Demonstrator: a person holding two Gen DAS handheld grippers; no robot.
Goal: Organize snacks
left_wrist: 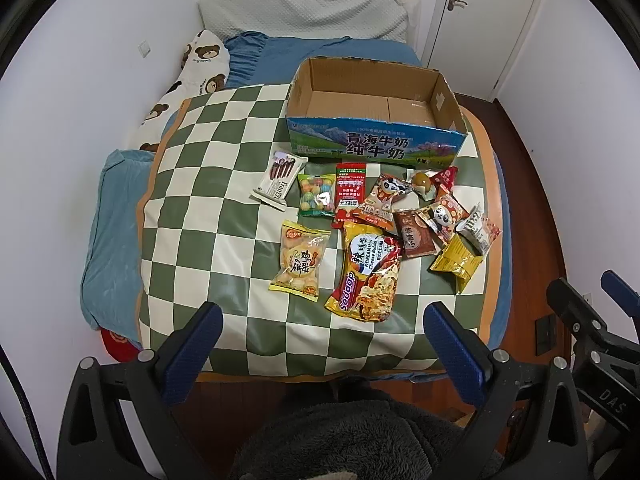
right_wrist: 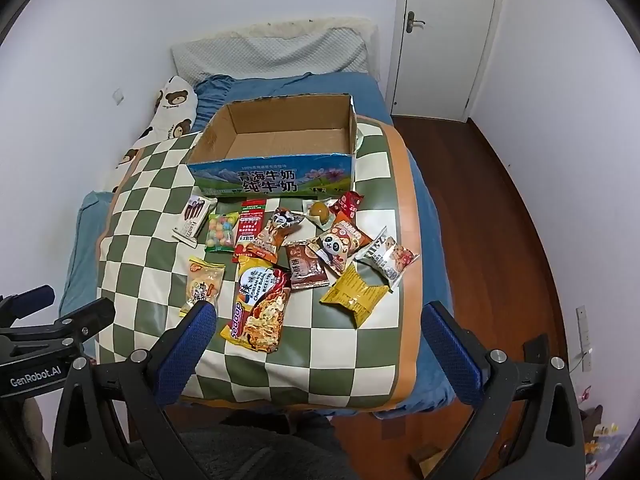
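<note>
Several snack packets lie on a green-and-cream checked mat (left_wrist: 208, 152) on a bed: a yellow Sedaap noodle pack (left_wrist: 366, 272) (right_wrist: 260, 308), an egg-biscuit bag (left_wrist: 298, 258) (right_wrist: 204, 284), a candy-ball bag (left_wrist: 317, 195), a white Franzzi pack (left_wrist: 278, 178), a gold packet (left_wrist: 460, 260) (right_wrist: 354, 294). An open, empty cardboard milk box (left_wrist: 372, 146) (right_wrist: 272, 180) stands behind them. My left gripper (left_wrist: 322, 320) is open and empty at the mat's near edge. My right gripper (right_wrist: 320, 320) is open and empty, just short of the noodle pack.
The bed has blue bedding (left_wrist: 108, 232), a bear-print pillow (left_wrist: 192, 68) at the left wall and a white pillow (left_wrist: 304, 12) at the head. A wooden floor (right_wrist: 500, 220) and a white door (right_wrist: 440, 32) are on the right.
</note>
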